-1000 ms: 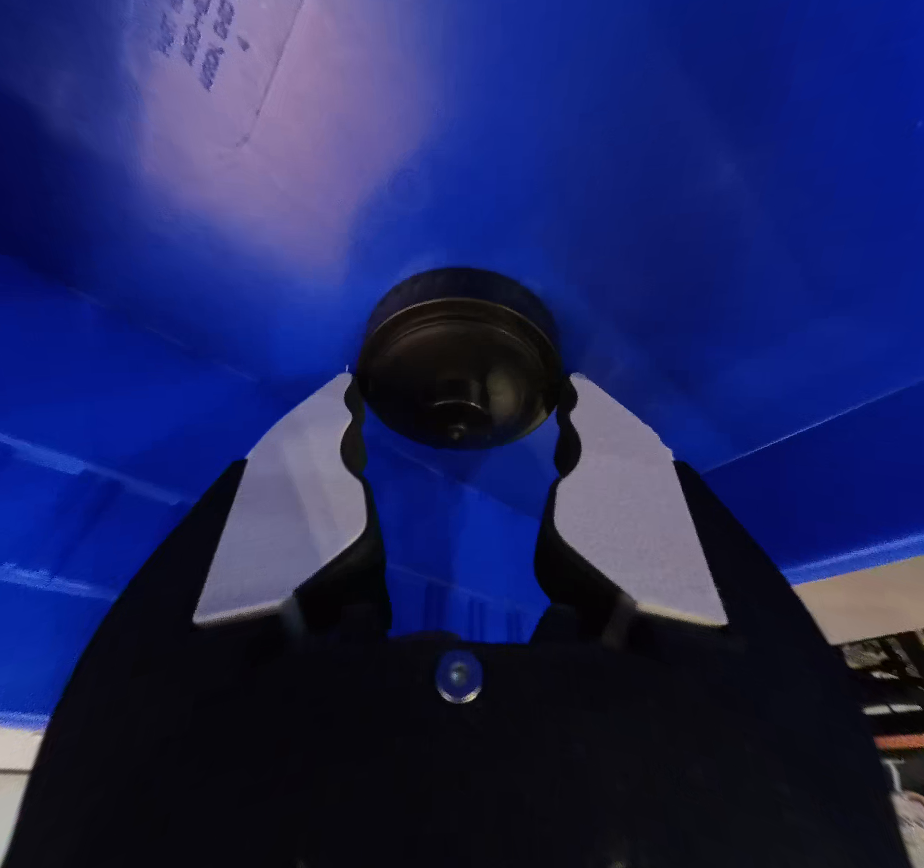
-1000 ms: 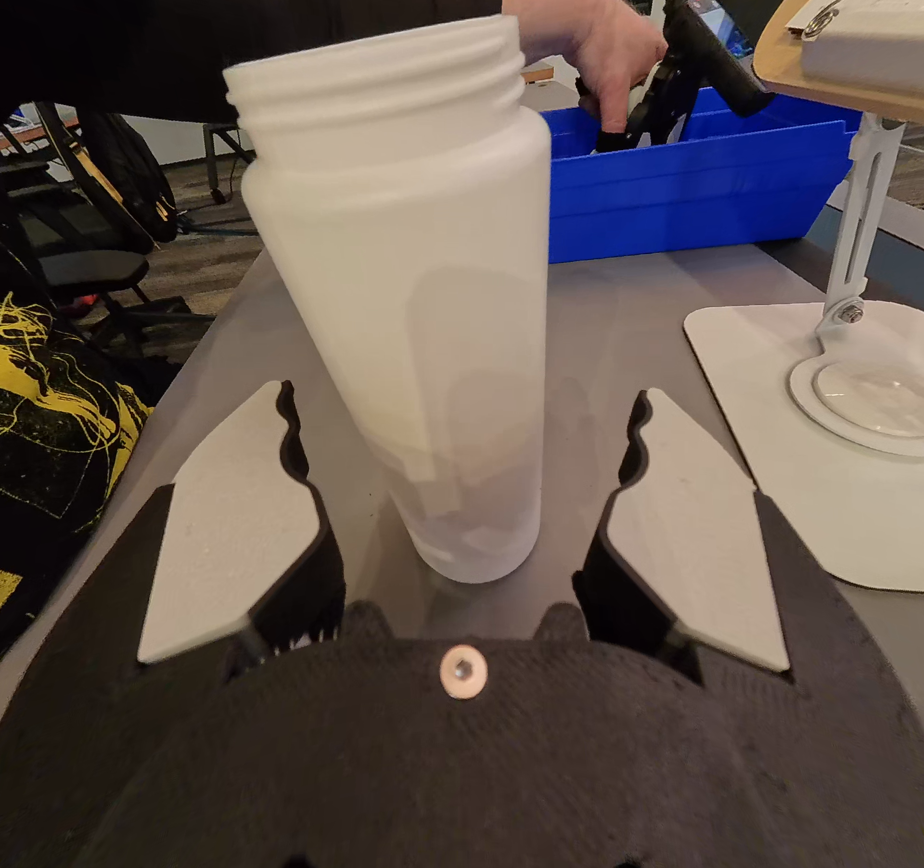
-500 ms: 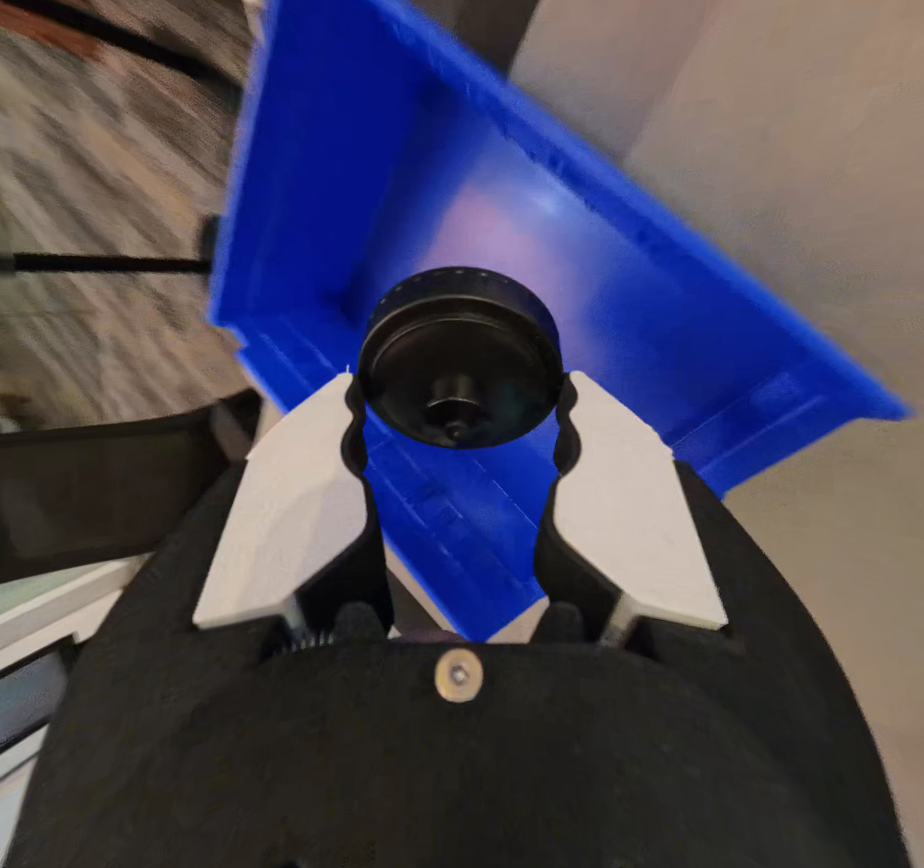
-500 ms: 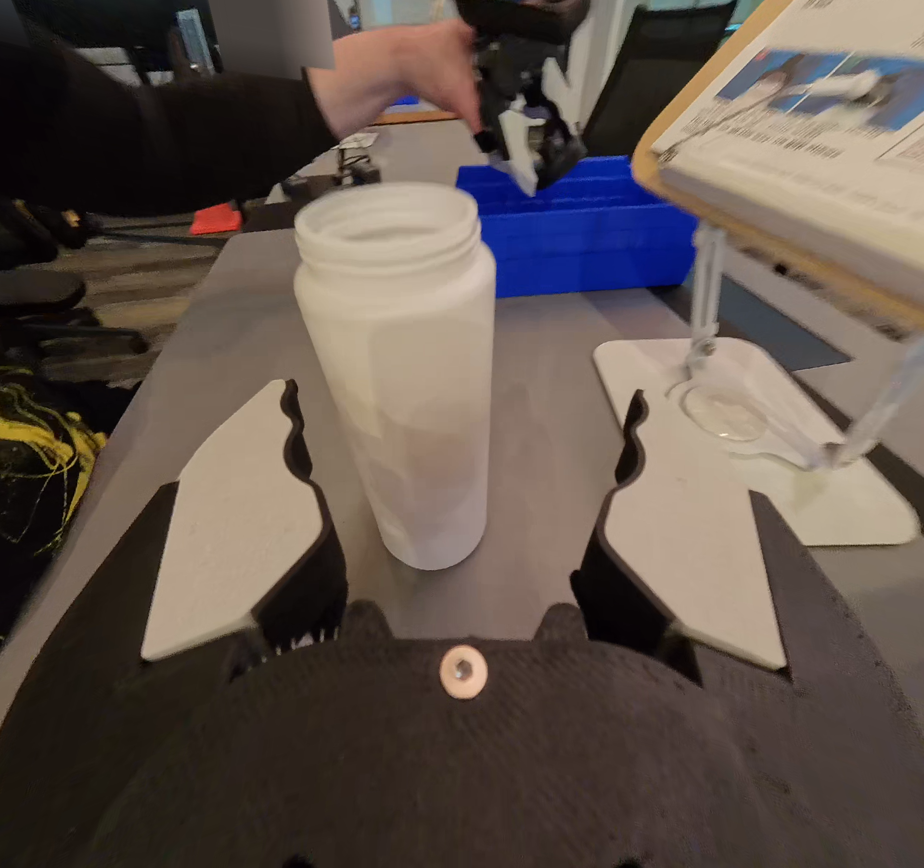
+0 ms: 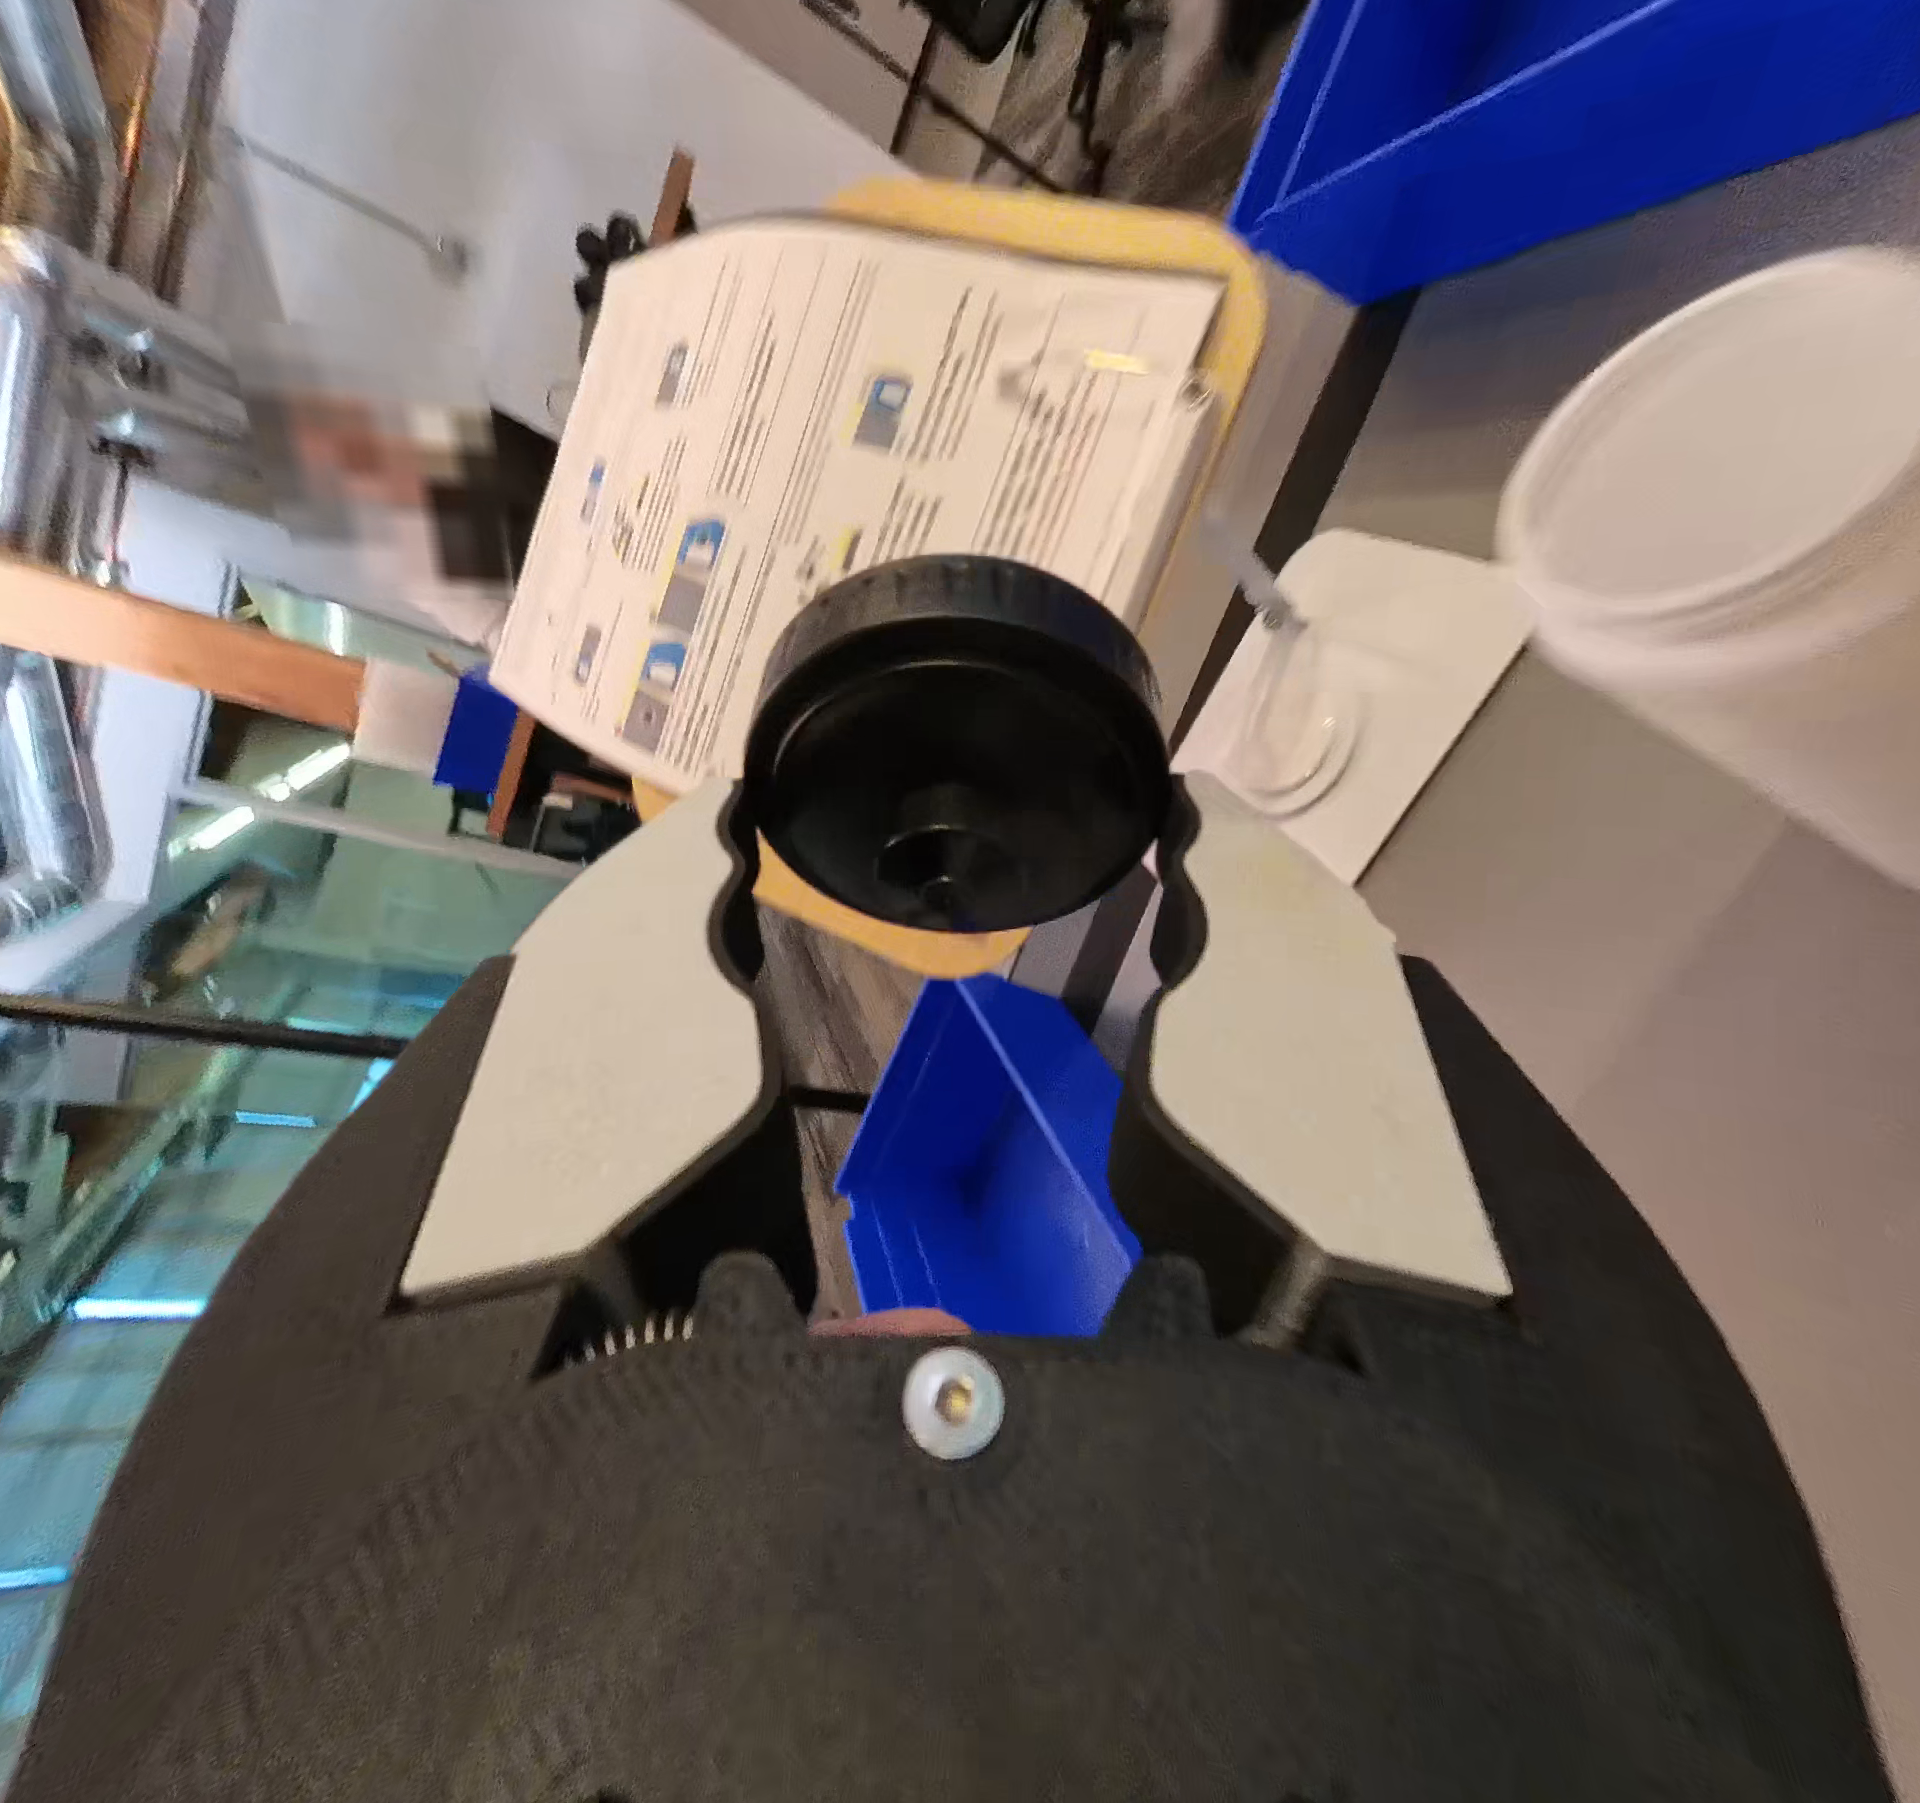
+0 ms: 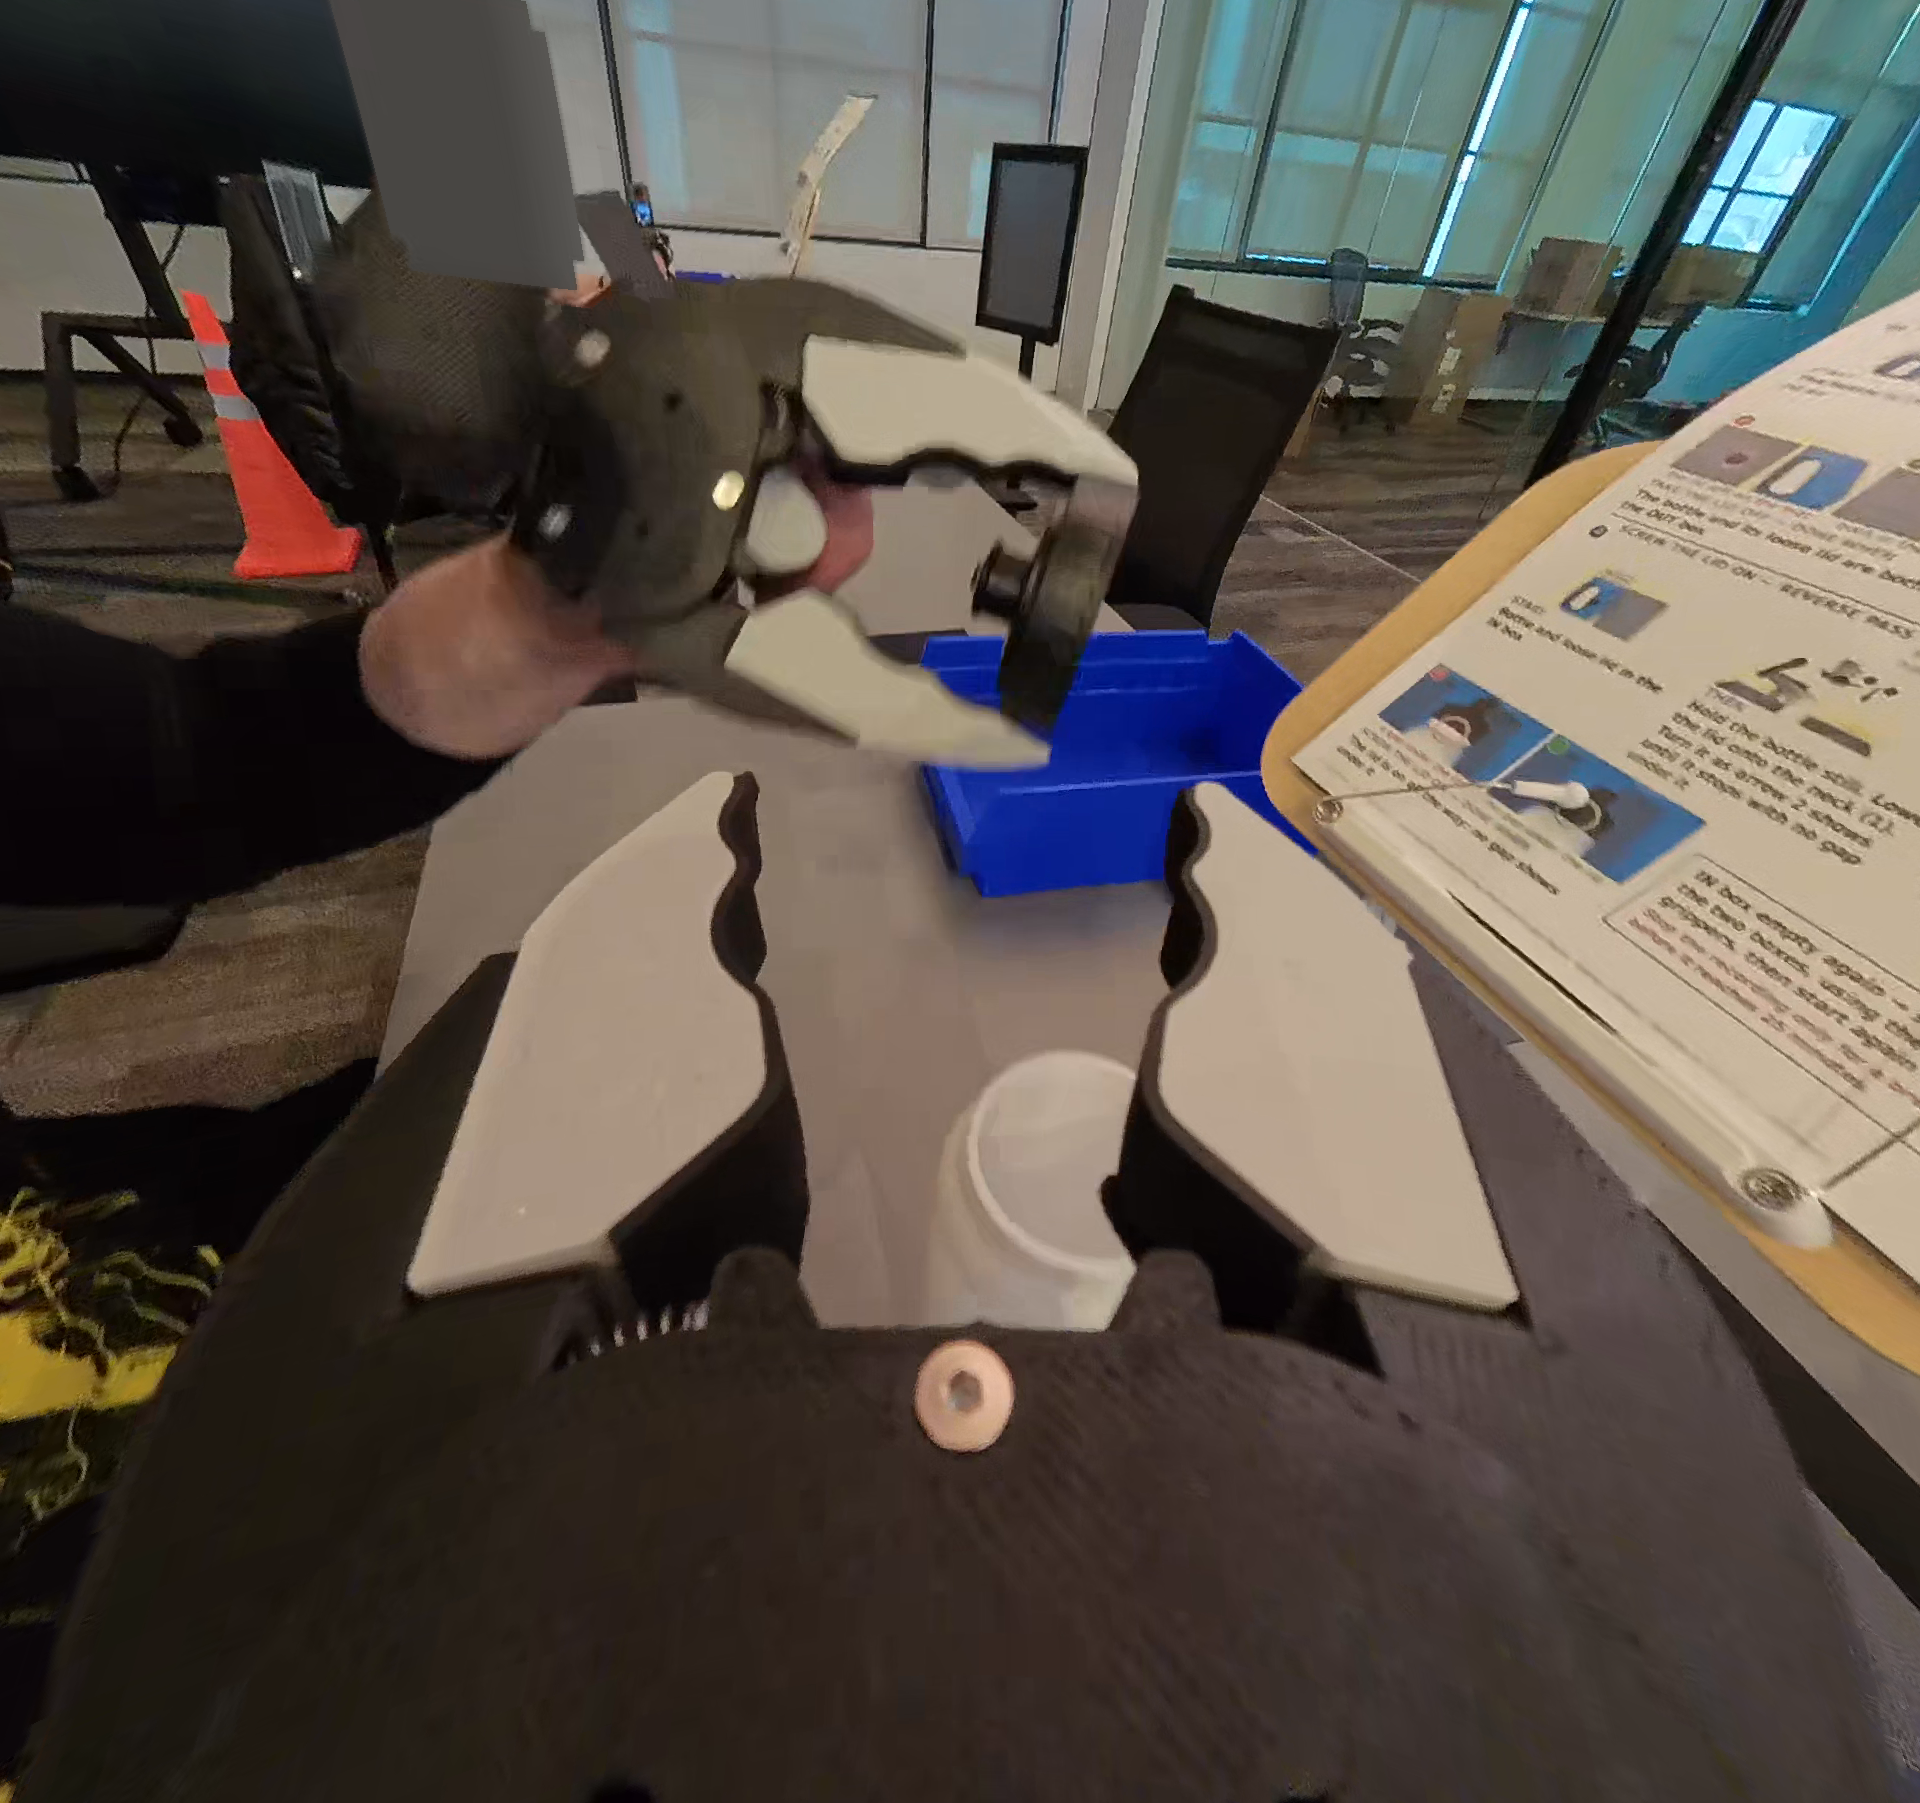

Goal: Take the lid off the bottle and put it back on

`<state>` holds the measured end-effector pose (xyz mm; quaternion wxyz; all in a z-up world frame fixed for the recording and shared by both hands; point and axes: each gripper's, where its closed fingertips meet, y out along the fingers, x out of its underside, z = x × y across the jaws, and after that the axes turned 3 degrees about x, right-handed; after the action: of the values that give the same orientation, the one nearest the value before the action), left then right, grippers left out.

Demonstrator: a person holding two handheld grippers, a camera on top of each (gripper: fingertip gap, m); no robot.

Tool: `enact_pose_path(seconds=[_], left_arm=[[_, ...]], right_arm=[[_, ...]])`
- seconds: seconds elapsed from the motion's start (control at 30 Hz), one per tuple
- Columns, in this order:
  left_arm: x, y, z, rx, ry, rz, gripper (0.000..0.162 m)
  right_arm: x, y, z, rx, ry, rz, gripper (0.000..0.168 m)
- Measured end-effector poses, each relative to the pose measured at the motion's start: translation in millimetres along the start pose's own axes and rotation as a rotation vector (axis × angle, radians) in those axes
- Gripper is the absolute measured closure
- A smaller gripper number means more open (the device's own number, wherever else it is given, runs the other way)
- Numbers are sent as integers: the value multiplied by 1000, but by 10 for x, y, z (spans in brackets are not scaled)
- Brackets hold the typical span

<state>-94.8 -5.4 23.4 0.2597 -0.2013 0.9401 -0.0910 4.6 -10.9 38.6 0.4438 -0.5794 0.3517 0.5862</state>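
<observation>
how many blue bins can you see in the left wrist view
2: one blue bin at the top right, beyond the open white bottle; another blue bin low between the left gripper's fingers. Others may be hidden.

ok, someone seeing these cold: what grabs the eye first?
The black lid, clamped between the left gripper's tips, fills the middle of the left wrist view, held up in the air. In the right wrist view the white bottle stands open on the grey table, low between the open right gripper's fingers. A blue bin sits behind, a clipboard of printed sheets at right.
</observation>
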Motion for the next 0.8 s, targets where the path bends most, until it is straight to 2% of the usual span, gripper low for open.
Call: enact_pose_path(seconds=[0.13, 0.17, 0.27, 0.4, 0.47, 0.57, 0.67, 0.8], left_arm=[[-441, -48, 290, 2, 76, 71, 88], [-529, -59, 343, -1, 87, 95, 88], [-681, -71, 428, -15, 103, 124, 88], [-790, -78, 465, -22, 125, 172, 88], [-884, -153, 498, 21, 145, 239, 86], [-1087, -363, 469, 66, 91, 406, 71], [-1254, -480, 502, 129, 33, 553, 69], [-1404, -492, 682, 211, 46, 665, 72]], right_arm=[[9, 150, 52, 25, 40, -39, 91], [22, 162, 52, 17, 48, -38, 97], [80, 149, -26, -53, 79, -37, 138], [82, 44, -36, -96, 98, -18, 139], [39, -41, -86, -191, 152, 15, 139], [-123, -273, -177, -428, 288, 126, 139], [-187, -508, -275, -698, 401, 192, 139], [-179, -669, -352, -904, 496, 254, 139]])
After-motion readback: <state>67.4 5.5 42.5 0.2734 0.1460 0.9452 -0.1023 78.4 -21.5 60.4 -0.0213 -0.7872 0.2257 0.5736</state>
